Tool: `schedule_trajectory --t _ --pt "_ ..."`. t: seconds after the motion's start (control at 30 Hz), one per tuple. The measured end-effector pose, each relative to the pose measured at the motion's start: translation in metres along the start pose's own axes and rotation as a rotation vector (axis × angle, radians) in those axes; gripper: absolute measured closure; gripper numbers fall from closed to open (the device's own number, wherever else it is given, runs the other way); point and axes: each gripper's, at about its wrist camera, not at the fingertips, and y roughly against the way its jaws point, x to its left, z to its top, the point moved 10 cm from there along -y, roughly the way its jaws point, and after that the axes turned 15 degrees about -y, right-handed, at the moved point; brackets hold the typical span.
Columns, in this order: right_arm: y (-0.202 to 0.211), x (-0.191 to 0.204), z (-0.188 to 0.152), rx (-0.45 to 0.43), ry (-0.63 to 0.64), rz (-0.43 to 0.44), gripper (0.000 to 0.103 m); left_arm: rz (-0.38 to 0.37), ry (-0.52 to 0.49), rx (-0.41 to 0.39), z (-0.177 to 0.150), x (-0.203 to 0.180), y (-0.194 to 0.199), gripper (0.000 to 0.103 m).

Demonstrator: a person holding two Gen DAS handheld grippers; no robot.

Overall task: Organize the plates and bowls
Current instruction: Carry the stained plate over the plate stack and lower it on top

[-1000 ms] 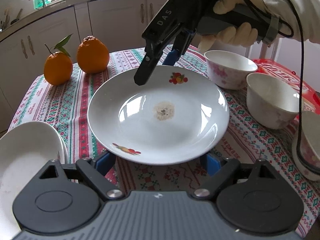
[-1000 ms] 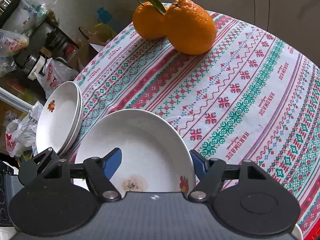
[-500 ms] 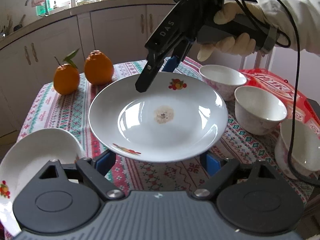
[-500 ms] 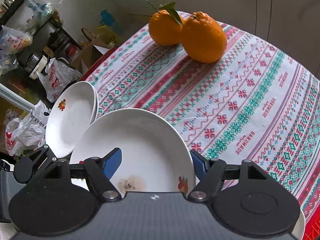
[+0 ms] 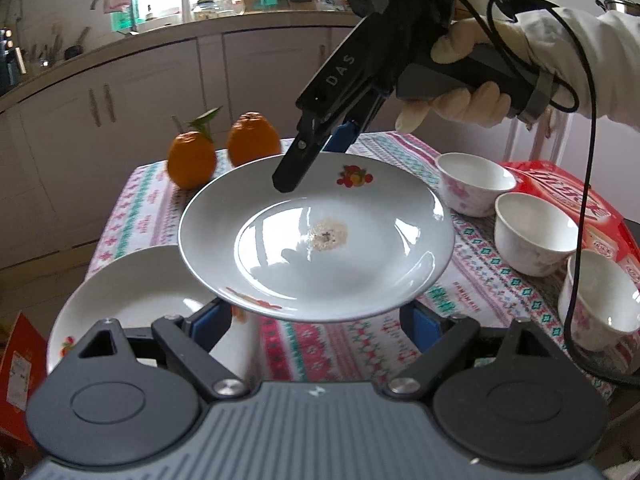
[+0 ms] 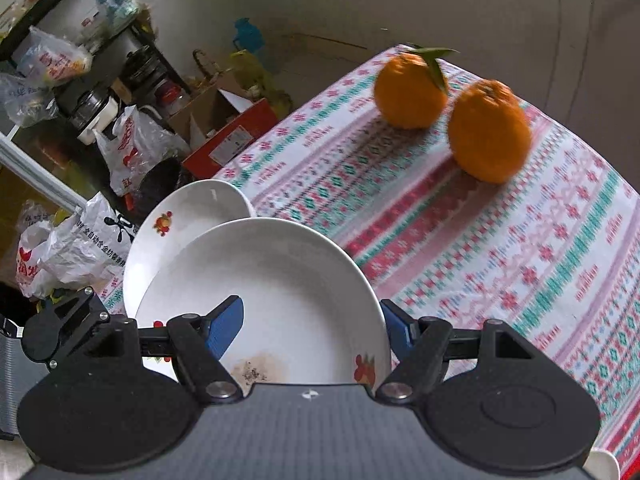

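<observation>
A white plate (image 5: 320,240) with fruit prints and a brown stain hangs above the table, held from both ends. My left gripper (image 5: 316,320) has the near rim between its blue pads. My right gripper (image 5: 312,160), in a gloved hand, clamps the far rim, one finger inside the plate and one outside. In the right wrist view the plate (image 6: 272,280) fills the space between the right gripper (image 6: 312,320) fingers. A stack of matching plates (image 5: 132,300) lies at the table's left edge, partly under the held plate, and is also seen as the stack (image 6: 180,216).
Three white bowls (image 5: 534,232) stand at the right beside a red box (image 5: 560,184). Two oranges (image 5: 224,148) sit at the far end of the patterned tablecloth (image 6: 480,260). Bags and boxes (image 6: 120,148) crowd the floor beyond the table's left edge.
Both grippers have lifted the plate off the tablecloth and carried it left, toward the plate stack. It now overlaps the stack's edge. Neither grip has changed.
</observation>
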Motion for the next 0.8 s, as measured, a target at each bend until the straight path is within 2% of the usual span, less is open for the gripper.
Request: schedule_trajectory --t 0.53,0.8 --pt "-0.059 0.081 0.02 0.075 0.107 0.037 0.024 0.087 0.088 0.035 -0.05 0.051 0.037 0.013" --pt "-0.086 0.106 0.021 0.106 0.129 0.048 0.024 0.109 0.116 0.059 -0.072 0.066 0.046 0.013"
